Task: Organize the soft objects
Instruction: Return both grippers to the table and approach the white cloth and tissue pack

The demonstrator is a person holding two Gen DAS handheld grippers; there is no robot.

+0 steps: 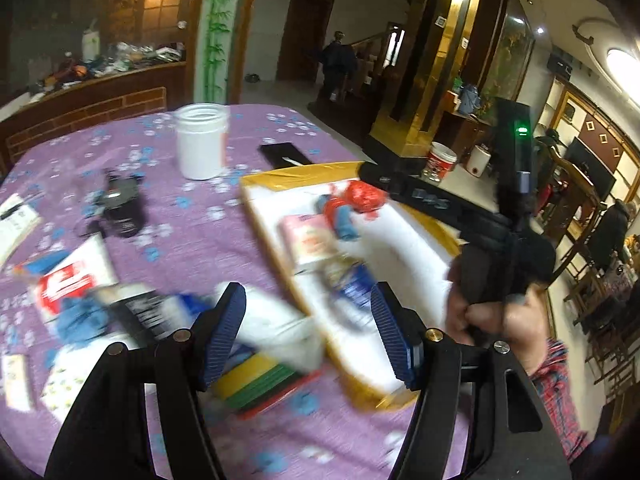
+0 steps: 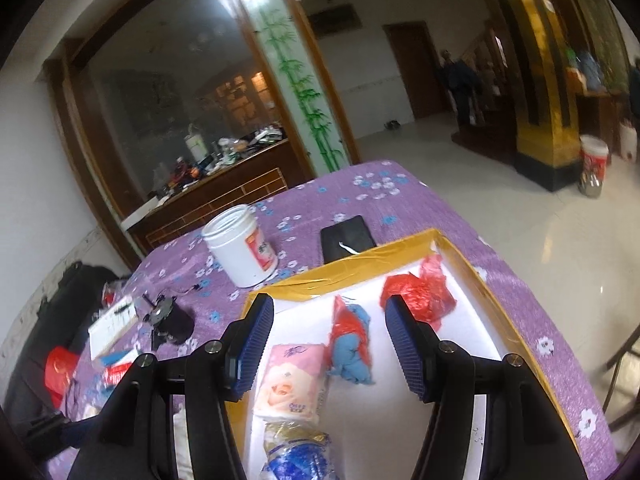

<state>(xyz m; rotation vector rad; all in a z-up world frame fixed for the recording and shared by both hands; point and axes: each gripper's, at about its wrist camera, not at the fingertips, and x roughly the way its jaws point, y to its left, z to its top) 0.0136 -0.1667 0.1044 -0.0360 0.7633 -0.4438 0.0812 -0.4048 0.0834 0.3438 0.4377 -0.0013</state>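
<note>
Your left gripper [image 1: 308, 332] stands with its jaws apart and nothing pressed between the blue pads; beyond the gap lie a blurred white soft bundle [image 1: 280, 328] and a stack of coloured sheets [image 1: 260, 380] on the purple flowered cloth [image 1: 192, 224]. Your right gripper [image 2: 328, 344] is likewise spread and empty, hanging over the yellow-rimmed tray [image 2: 344, 268]. In the right wrist view, inside that tray, the pink tissue pack [image 2: 290, 384] sits at 6 o'clock from the gap, the blue cloth in red plastic [image 2: 352, 344] just right of it, the red bag [image 2: 420, 292] at 1 o'clock, and a blue-and-gold packet [image 2: 296, 452] nearest you. Outside the tray, the white jar [image 2: 240, 248] stands at 11 o'clock and a black phone [image 2: 346, 236] at 12, touching the tray's far edge
</note>
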